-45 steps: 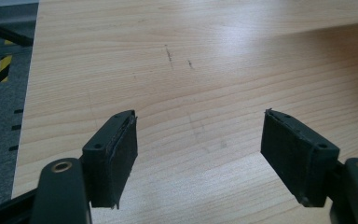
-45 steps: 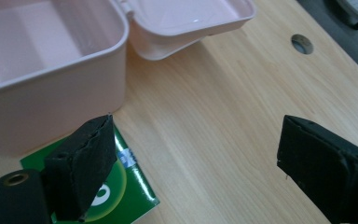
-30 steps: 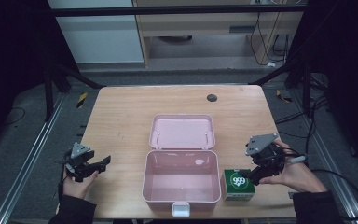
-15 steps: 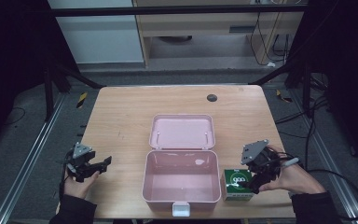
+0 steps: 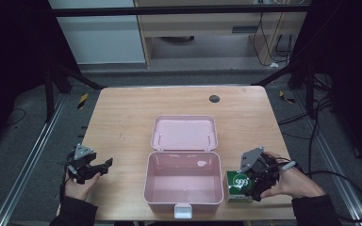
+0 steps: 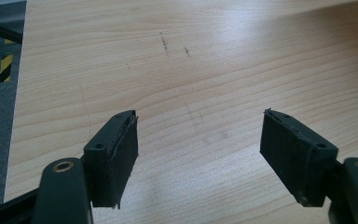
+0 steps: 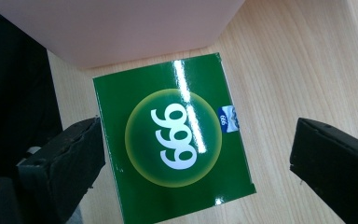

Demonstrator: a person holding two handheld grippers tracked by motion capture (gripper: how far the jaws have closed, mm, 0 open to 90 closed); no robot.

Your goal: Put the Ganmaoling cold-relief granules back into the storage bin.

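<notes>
At five o'clock on the counter [image 5: 122,117], the right gripper [image 5: 253,181] hangs over the green box [image 5: 238,184], its jaws just opened wide, straddling the box without touching it. At eight o'clock the left gripper [image 5: 94,167] stands wide open, holding nothing. The open pink case [image 5: 185,186] sits centre, touching the box.

The green box [image 5: 239,184] lies flat on the wooden table near its front edge, close against the right side of the open pink case [image 5: 184,184]. Its glossy top [image 7: 173,137] shows a yellow-green circle with white "999" and a small blue mark
</notes>
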